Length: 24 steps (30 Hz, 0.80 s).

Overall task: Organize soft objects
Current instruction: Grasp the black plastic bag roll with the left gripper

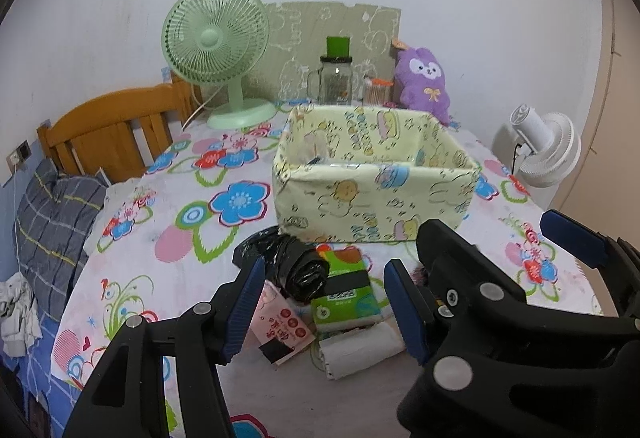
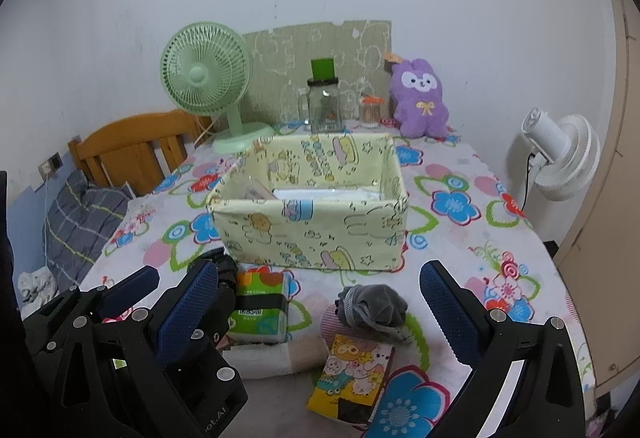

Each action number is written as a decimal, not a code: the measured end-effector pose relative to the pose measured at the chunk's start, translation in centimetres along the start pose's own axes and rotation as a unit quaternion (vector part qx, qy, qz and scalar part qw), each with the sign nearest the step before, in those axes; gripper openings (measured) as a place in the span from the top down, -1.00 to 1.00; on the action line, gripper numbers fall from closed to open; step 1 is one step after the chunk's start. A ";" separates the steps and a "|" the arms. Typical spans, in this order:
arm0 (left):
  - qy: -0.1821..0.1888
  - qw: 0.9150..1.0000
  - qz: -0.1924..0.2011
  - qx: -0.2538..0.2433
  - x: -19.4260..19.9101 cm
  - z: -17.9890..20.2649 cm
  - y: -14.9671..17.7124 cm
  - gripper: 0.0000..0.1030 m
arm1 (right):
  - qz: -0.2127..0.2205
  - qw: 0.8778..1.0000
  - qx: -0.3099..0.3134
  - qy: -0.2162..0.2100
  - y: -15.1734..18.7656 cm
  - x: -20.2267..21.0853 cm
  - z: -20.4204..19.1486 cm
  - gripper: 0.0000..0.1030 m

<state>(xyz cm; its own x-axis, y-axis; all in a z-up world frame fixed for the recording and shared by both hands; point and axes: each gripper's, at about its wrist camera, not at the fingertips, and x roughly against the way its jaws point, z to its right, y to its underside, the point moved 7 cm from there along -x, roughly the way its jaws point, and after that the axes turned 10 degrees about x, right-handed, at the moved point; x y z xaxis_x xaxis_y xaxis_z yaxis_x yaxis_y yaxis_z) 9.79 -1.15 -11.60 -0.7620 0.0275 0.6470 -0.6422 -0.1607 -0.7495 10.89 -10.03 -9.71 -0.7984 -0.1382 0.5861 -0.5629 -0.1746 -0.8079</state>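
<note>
Early stage, by look. Fabric box (image 2: 308, 226) on bench holds few items. Green tissue pack (image 2: 260, 312), grey sock bundle (image 2: 372, 306), black bag roll (image 1: 298, 268) lie outside, near its front. Both jaws spread wide, empty.

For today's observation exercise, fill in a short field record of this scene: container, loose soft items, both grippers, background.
container: pale yellow cartoon-print fabric box, open top, mid-table
loose items: green tissue pack; grey rolled socks; black plastic bag roll; yellow cartoon tissue pack
left gripper: open, empty
right gripper: open, empty
background: green desk fan; purple plush rabbit
</note>
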 end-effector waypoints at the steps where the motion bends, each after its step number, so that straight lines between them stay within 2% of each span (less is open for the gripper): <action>1: -0.002 1.000 -0.003 0.001 -0.3 -0.2 0.1 -0.22 | -0.003 1.000 0.001 -0.001 0.1 -0.2 -0.1 -0.99; 9: -0.013 1.000 -0.023 0.010 -1.8 -1.5 0.8 -0.14 | -0.022 1.000 0.012 -0.009 0.9 -2.0 -1.0 -0.97; 15: -0.018 0.999 -0.039 0.014 -3.3 -1.8 1.4 -0.09 | -0.040 0.999 0.023 -0.004 1.5 -3.1 -1.2 -0.86; 24: -0.017 0.998 -0.056 0.013 -5.3 -1.8 1.2 0.07 | -0.054 0.998 0.021 -0.004 1.6 -5.1 -0.8 -0.83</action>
<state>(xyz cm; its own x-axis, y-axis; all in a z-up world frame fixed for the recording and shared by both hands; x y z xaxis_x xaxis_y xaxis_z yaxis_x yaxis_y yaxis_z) 12.92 0.30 -16.21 -0.6817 0.0139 0.7315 -0.7209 -0.1834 -0.6684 13.87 -8.85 -14.04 -0.7319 -0.1249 0.6698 -0.6354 -0.2300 -0.7371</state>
